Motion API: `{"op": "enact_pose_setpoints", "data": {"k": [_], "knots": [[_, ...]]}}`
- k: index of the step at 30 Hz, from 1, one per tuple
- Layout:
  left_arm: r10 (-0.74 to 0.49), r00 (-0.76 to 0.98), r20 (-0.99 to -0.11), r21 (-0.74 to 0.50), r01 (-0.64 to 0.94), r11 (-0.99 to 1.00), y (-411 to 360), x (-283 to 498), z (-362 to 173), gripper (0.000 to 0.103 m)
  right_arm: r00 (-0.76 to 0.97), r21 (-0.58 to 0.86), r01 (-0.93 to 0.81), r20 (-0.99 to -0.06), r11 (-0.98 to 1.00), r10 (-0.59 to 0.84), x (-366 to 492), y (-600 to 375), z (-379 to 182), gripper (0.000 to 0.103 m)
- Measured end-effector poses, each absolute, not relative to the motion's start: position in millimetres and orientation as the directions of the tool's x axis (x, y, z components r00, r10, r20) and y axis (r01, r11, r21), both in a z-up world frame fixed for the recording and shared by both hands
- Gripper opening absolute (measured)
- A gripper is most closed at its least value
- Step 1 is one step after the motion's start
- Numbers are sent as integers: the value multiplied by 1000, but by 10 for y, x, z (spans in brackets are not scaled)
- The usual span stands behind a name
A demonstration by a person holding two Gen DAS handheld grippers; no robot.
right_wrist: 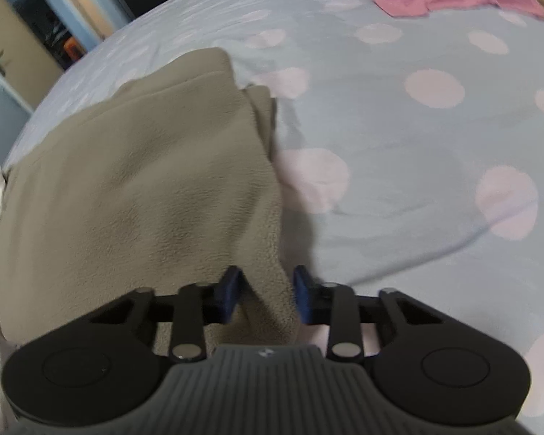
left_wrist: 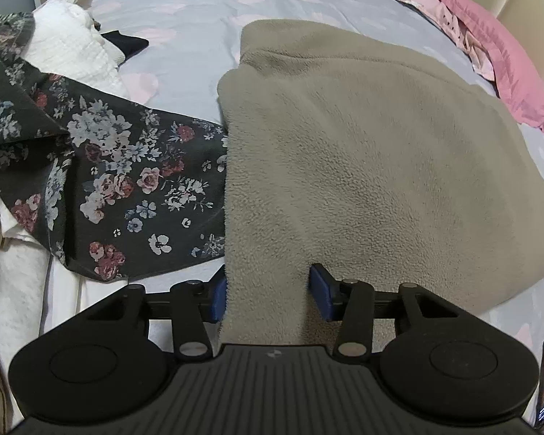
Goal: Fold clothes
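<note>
Right wrist view, blurred: right gripper (right_wrist: 266, 295), angled downward, pinches beige fleece (right_wrist: 145, 195) at 6 o'clock; left gripper (left_wrist: 268, 297) likewise clamps its near edge.

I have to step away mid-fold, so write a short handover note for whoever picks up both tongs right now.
Left tongs: closed on the near left edge of the beige fleece.
Right tongs: pads around the fleece's near right corner, a small gap showing at one pad; grip not confirmed.
Fleece lies on the spotted bedsheet, already doubled over in layers.
Floral garment and white garment sit unfolded to the left.
Left to do: finish folding the fleece, then those two.
</note>
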State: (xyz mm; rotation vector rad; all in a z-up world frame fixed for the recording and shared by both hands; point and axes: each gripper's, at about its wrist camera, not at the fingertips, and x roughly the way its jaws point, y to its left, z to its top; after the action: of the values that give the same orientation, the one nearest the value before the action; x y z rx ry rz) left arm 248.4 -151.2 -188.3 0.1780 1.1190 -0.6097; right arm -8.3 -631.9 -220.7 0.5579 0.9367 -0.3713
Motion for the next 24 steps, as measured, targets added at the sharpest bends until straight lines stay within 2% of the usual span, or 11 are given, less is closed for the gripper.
{"op": "enact_pose_setpoints", "data": {"k": [4, 10, 15, 17, 18, 19, 21, 22, 24], "knots": [[-347, 295, -890, -137, 553, 822, -1540, 2468, -1865, 38, 504, 224, 526, -859, 820, -88, -91, -6239, -2151, 21], [-317, 305, -898, -97, 567, 818, -1516, 2415, -1789, 33, 485, 205, 557, -867, 805, -115, -214, -6233, -2094, 21], [-310, 311, -898, -109, 528, 843, -1342, 2418, -1664, 34, 462, 182, 592, -875, 785, -146, -249, -6169, -2015, 23], [-295, 336, -895, -85, 520, 850, -1280, 2415, -1608, 38, 446, 166, 604, -881, 779, -158, -275, -6170, -1987, 26], [-282, 358, -890, -63, 514, 855, -1256, 2408, -1579, 39, 428, 143, 609, -887, 780, -172, -281, -6172, -1975, 29], [-286, 372, -883, -62, 511, 857, -1231, 2413, -1556, 45, 416, 125, 612, -891, 781, -184, -291, -6175, -1961, 36], [-319, 384, -866, -91, 508, 857, -1183, 2439, -1523, 54, 433, 134, 609, -882, 782, -185, -346, -6190, -1920, 39], [-336, 390, -857, -105, 506, 856, -1159, 2452, -1506, 59, 443, 144, 608, -878, 781, -183, -373, -6206, -1903, 47], [-396, 379, -836, -191, 474, 859, -1105, 2513, -1492, 62, 466, 160, 605, -865, 780, -185, -414, -6237, -1868, 55]]}}
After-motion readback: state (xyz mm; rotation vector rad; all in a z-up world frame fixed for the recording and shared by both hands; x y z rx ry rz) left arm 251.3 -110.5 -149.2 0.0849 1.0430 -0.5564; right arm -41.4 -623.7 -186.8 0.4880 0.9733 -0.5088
